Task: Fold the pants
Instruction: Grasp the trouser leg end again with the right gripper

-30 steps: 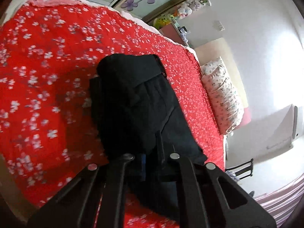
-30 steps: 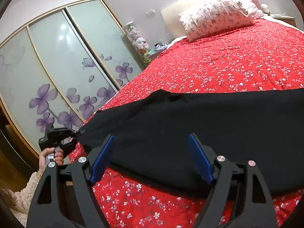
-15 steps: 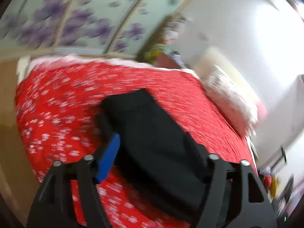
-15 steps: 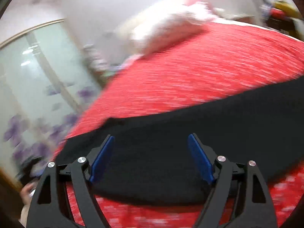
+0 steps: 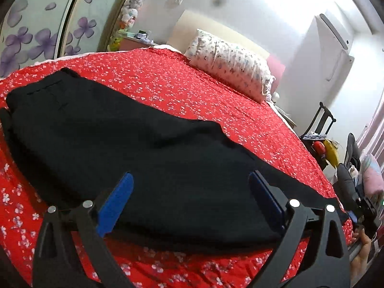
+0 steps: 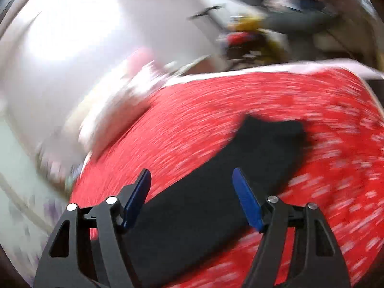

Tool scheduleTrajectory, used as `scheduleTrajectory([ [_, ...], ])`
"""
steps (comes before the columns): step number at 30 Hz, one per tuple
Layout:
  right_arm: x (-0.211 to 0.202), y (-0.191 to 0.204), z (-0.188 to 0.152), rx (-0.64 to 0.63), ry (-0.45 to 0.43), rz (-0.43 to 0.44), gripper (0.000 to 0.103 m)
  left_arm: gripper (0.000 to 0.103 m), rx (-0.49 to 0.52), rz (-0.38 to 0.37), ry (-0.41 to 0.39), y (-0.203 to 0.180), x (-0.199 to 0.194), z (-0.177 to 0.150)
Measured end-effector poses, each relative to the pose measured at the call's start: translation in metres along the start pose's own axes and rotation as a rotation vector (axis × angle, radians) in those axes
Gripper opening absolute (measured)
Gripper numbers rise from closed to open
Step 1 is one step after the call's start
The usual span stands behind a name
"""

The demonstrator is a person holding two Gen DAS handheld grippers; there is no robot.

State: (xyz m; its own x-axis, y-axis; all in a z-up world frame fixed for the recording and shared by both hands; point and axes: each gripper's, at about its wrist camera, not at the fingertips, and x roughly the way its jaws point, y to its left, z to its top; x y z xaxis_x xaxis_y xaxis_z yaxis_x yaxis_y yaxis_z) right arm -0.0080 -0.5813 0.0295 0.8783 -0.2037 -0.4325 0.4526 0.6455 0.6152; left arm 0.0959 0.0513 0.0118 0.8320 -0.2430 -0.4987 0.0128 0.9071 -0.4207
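The black pants (image 5: 134, 144) lie flat, folded lengthwise, on the red flowered bedspread (image 5: 192, 88), waist at the far left and legs running to the right. My left gripper (image 5: 189, 184) is open and empty, hovering over the pants' near edge. My right gripper (image 6: 192, 177) is open and empty over the leg end of the pants (image 6: 240, 175); that view is motion-blurred. The right gripper also shows at the right edge of the left wrist view (image 5: 360, 213), by the leg hems.
A flowered pillow (image 5: 230, 64) lies at the head of the bed. A sliding wardrobe with purple flowers (image 5: 36, 33) stands at the left. A chair and clutter (image 5: 324, 139) stand past the bed's right side.
My left gripper let go of the pants, opened and swung from over the waist to the long near edge. My right gripper swept fast to the right toward the leg end, still open.
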Motion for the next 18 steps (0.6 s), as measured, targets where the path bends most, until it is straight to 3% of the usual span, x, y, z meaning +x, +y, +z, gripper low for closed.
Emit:
scheduleTrajectory([
  [3,0.002,-0.069,0.026,0.208,-0.024,0.011,0.063,0.1,0.002,0.011,-0.011,-0.001,0.003,-0.001],
  [8,0.01,-0.127,0.046,0.299,-0.035,0.037,0.062,0.101,0.025,0.047,-0.022,-0.007,0.008,-0.005],
  [13,0.024,-0.12,0.049,0.205,0.011,0.054,0.061,0.101,0.066,0.091,-0.006,-0.011,0.014,-0.004],
  [18,0.038,-0.095,0.045,0.111,0.073,-0.037,0.061,0.101,0.062,0.106,0.002,-0.012,0.016,-0.003],
])
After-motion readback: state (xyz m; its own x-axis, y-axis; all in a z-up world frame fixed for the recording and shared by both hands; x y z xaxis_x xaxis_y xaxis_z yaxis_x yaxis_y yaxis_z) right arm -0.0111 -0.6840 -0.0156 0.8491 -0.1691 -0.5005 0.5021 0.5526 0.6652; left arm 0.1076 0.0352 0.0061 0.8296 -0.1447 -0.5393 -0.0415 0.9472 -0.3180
